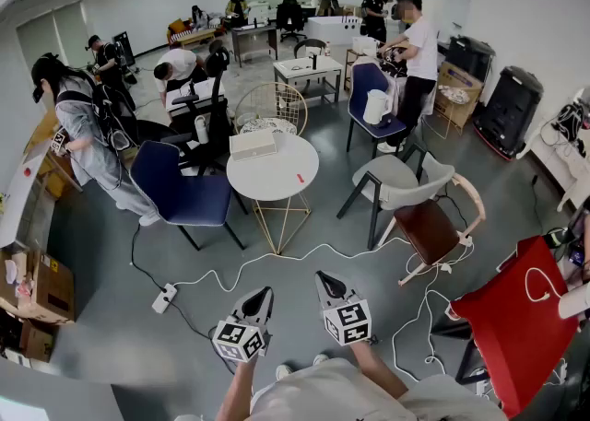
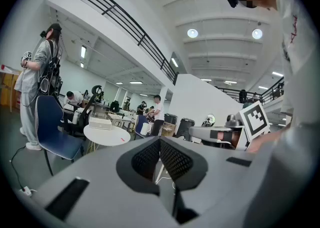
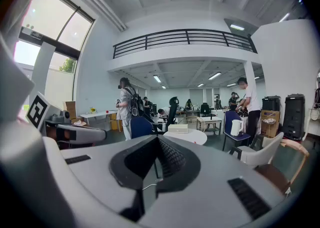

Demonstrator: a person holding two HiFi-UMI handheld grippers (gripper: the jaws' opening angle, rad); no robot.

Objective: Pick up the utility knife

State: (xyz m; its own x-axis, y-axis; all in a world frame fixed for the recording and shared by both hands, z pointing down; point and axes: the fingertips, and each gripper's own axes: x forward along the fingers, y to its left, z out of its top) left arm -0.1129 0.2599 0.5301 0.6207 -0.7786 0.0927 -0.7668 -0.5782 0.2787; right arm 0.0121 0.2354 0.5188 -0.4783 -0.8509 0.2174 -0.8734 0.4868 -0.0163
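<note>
A small red item (image 1: 299, 178), which looks like the utility knife, lies on the round white table (image 1: 277, 184) in the middle of the head view, to the right of a white box (image 1: 253, 144). It also shows as a red speck (image 2: 122, 139) on the table in the left gripper view. Both grippers hover low at the frame's bottom, well short of the table. My left gripper (image 1: 262, 297) (image 2: 160, 142) is shut with nothing between its pads. My right gripper (image 1: 324, 279) (image 3: 159, 140) is shut and empty too.
Chairs ring the table: a blue one (image 1: 184, 191) at left, a grey one (image 1: 396, 180) and a brown wooden-armed one (image 1: 433, 226) at right, a red one (image 1: 516, 318) near right. White cables (image 1: 277, 267) and a power strip (image 1: 164, 298) lie on the floor. Several people stand farther back.
</note>
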